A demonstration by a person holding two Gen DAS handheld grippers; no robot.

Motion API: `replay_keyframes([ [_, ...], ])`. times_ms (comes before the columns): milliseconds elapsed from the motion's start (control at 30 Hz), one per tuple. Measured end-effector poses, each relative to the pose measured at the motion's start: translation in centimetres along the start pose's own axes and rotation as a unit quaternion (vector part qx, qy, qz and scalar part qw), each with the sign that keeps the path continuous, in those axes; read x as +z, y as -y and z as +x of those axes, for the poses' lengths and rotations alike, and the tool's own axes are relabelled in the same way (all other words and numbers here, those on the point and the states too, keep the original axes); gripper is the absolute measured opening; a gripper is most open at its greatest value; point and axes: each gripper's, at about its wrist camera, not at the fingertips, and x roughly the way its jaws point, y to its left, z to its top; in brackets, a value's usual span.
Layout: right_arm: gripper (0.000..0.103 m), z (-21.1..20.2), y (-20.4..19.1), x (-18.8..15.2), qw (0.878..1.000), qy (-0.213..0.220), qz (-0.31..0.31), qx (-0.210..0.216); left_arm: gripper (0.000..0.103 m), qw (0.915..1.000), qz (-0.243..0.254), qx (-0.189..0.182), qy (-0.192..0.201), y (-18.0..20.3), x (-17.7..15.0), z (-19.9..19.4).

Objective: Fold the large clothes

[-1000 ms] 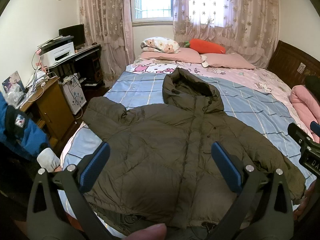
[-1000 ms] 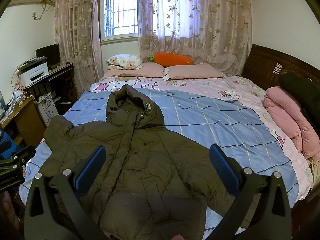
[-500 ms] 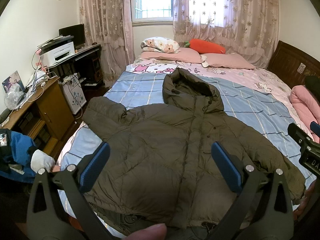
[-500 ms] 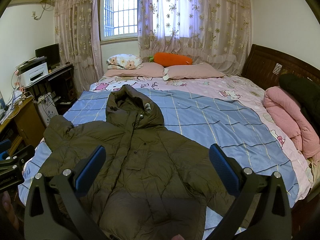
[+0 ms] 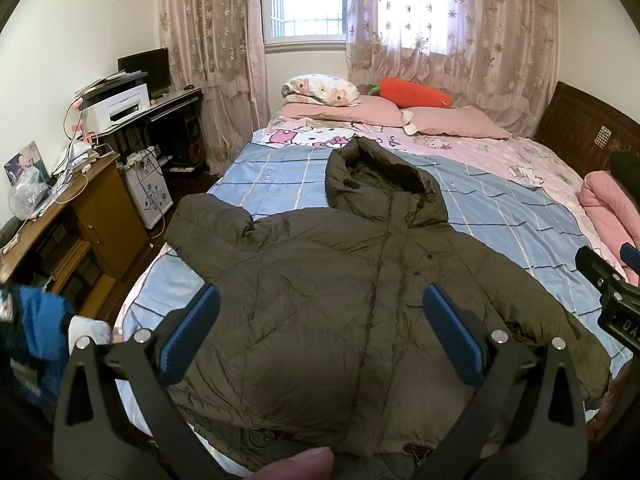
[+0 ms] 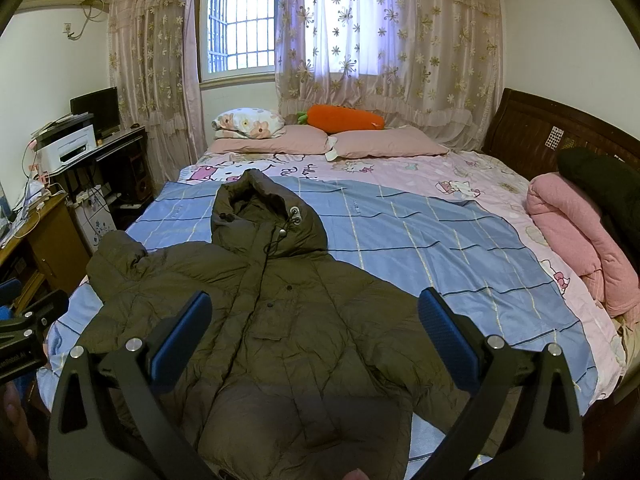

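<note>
A dark olive hooded puffer jacket lies flat and front-up on the bed, hood toward the pillows, sleeves spread to either side. The same jacket fills the near part of the right wrist view. My left gripper hovers above the jacket's lower body, open, its blue pads wide apart with nothing between them. My right gripper hangs over the jacket's lower front, open and empty too. The jacket's hem lies below both grippers, partly hidden by them.
The bed has a blue checked sheet over a pink cartoon sheet. Pink pillows and an orange carrot cushion lie at the far end, a rolled pink quilt at right. A wooden cabinet and desk with printer stand left.
Both grippers and the jacket stay where they were. A blue-clad figure at the left edge of the left wrist view has shifted lower.
</note>
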Motion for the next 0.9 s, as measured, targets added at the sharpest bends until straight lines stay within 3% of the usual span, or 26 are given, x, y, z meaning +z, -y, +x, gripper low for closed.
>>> replay_keyframes([
  [367, 0.102, -0.2, 0.7, 0.0, 1.000, 0.001, 0.005, 0.001, 0.101, 0.9999, -0.006, 0.005, -0.008, -1.4, 0.7, 0.3],
  [567, 0.102, -0.3, 2.3, 0.0, 1.000, 0.004, 0.013, 0.000, 0.101, 0.9982, -0.026, 0.011, -0.053, -5.5, 1.7, 2.9],
  [767, 0.102, -0.9, 4.8, -0.1, 1.000, -0.002, 0.025, -0.004, 0.101, 0.9979, -0.018, 0.033, -0.053, -8.8, 2.9, 4.3],
  [900, 0.102, -0.9, 6.2, -0.1, 0.999, -0.007, 0.036, -0.009, 0.101, 0.9980, -0.030, 0.007, -0.054, -12.2, 4.3, 5.6],
])
